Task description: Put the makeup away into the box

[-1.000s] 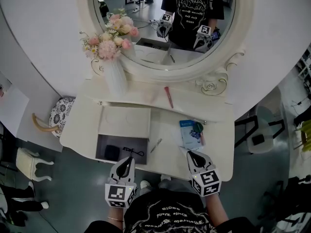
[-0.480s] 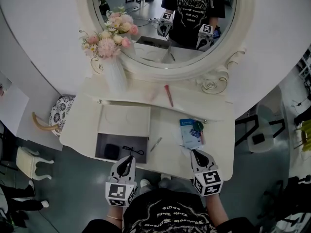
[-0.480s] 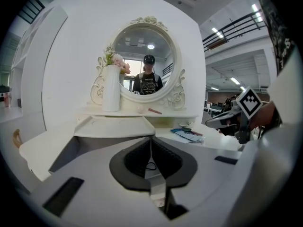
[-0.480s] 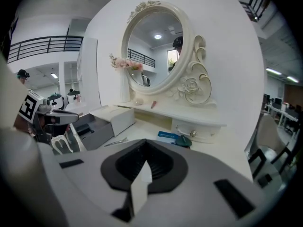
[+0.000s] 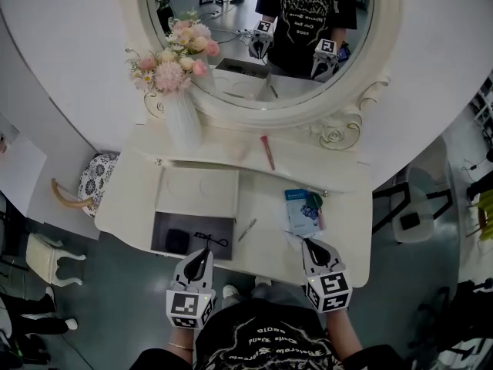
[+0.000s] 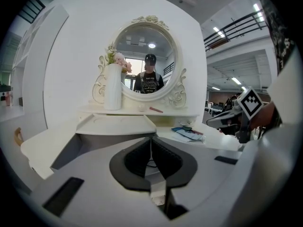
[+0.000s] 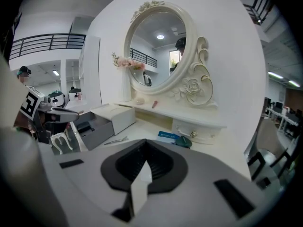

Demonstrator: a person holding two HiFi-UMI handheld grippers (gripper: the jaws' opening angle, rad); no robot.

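On the surface: one open box, holding one dark case and one black looped wire. Loose makeup comes to one slim silver stick, one blue packet, one dark green compact and one red pencil (that last up on the shelf, beside one small pale round thing). One vase of flowers, one round mirror. Two sets of tongs: the left tongs and the right tongs.

White dressing table bears box, packet, vase.

A white vase of pink flowers stands beside the round mirror (ornately framed).
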